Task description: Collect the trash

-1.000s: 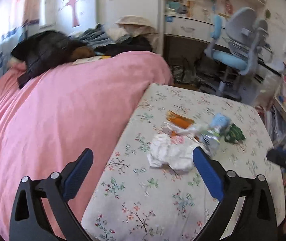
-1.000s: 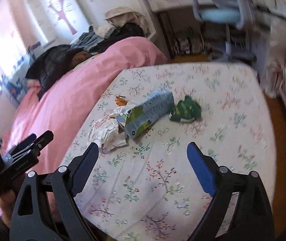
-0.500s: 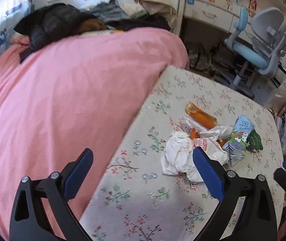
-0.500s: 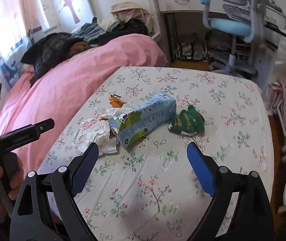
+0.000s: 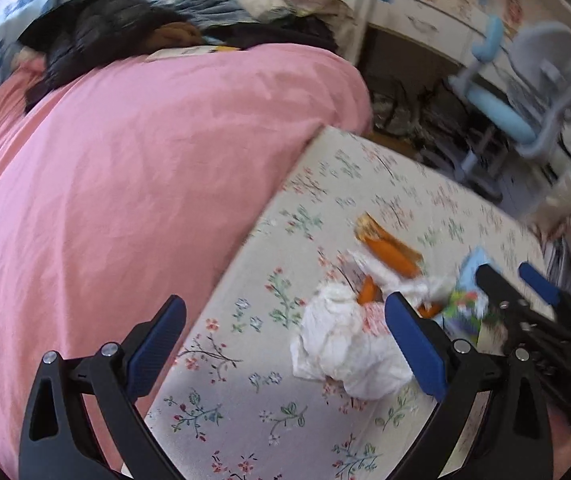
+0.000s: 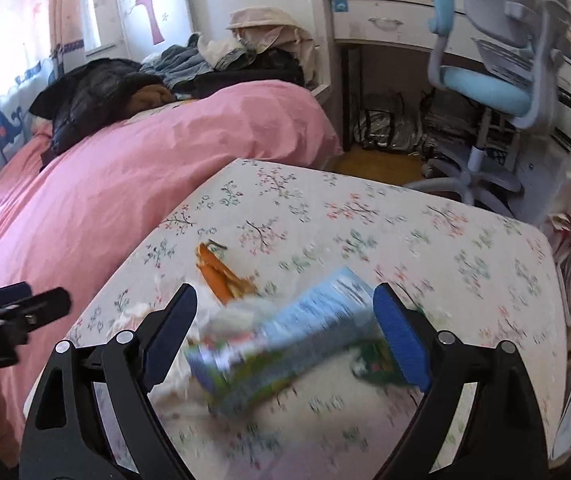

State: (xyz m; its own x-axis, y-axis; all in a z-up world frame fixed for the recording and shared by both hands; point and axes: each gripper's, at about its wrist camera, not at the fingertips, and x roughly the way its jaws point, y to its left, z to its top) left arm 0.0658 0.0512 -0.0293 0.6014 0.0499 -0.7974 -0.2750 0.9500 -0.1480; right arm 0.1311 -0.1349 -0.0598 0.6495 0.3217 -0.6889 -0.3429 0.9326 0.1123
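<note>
Carton (image 6: 285,344), mid-surface among trash: my right gripper (image 6: 285,336) straddles it, fingers spread; I close squarely across its long sides

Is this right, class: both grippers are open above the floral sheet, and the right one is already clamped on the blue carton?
Not quite. In the right wrist view the right gripper is open around the blue carton, its pads not pressing it. The left gripper is open above the floral sheet.
</note>
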